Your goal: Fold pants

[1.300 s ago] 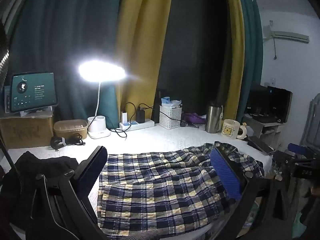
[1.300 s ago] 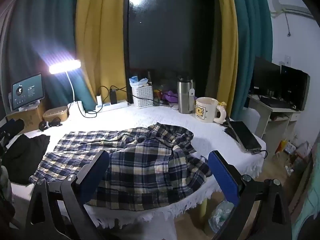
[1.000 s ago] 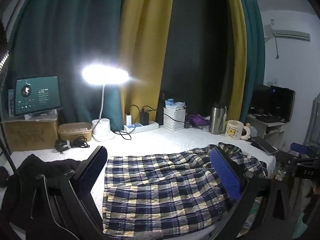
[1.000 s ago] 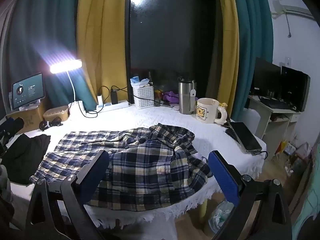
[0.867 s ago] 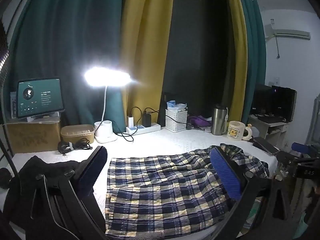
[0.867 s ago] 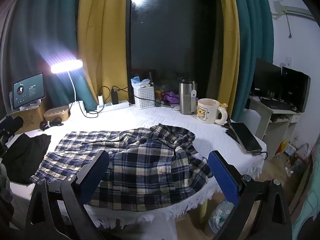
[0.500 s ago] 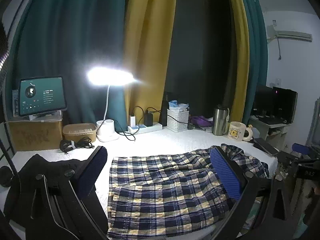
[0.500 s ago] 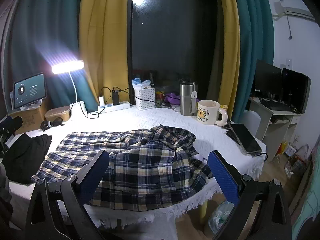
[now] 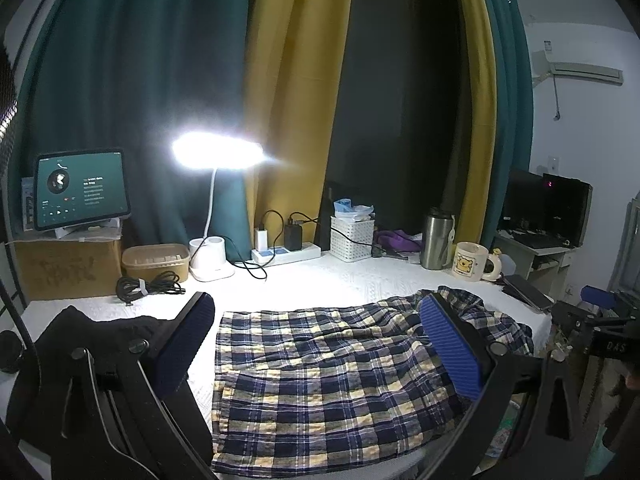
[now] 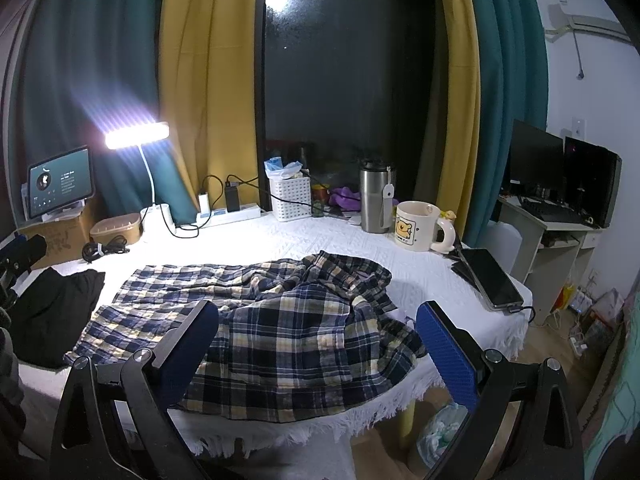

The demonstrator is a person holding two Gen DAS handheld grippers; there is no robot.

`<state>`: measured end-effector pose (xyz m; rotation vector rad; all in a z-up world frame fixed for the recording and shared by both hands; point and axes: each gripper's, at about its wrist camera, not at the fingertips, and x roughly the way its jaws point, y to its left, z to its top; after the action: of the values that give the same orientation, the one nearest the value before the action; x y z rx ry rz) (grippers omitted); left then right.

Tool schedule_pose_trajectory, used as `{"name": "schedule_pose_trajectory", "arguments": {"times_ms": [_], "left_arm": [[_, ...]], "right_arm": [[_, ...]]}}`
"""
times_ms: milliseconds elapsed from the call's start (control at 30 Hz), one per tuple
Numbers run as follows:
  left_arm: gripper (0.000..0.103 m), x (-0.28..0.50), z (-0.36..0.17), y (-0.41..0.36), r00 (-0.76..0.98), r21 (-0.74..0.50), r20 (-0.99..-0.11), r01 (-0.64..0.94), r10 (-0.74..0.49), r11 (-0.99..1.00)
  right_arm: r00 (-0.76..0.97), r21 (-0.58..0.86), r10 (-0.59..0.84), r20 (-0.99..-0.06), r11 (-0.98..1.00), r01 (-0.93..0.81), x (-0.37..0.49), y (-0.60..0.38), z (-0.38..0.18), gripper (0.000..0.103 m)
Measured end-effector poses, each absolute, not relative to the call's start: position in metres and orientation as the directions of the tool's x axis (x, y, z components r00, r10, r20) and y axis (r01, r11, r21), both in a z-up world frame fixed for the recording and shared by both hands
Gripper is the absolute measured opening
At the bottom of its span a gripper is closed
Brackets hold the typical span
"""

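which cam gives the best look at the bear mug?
Right wrist. The bear mug is larger there, well lit, with the bear print, rim and handle all clear, beside the steel tumbler. In the left wrist view the mug is smaller and farther toward the right edge, though unobstructed.

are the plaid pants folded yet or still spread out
Spread out, not folded: the plaid pants lie rumpled across the white table, bunched toward the right.

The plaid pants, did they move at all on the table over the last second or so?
No. In the right wrist view the plaid pants lie with the same folds, just short of the mug and phone.
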<state>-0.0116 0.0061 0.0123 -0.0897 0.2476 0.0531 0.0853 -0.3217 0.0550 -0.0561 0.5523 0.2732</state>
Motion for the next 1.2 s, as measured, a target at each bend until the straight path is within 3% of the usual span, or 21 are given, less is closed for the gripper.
{"name": "schedule_pose_trajectory", "arguments": {"times_ms": [1200], "left_arm": [[0.102,-0.0151,0.0156,0.0014,0.975,-0.081,-0.222,-0.045,0.026,0.996]], "right_arm": [[0.82,0.024,0.245,-0.517,0.962,-0.272,0.0856,-0.322,0.0631,0.1]]}}
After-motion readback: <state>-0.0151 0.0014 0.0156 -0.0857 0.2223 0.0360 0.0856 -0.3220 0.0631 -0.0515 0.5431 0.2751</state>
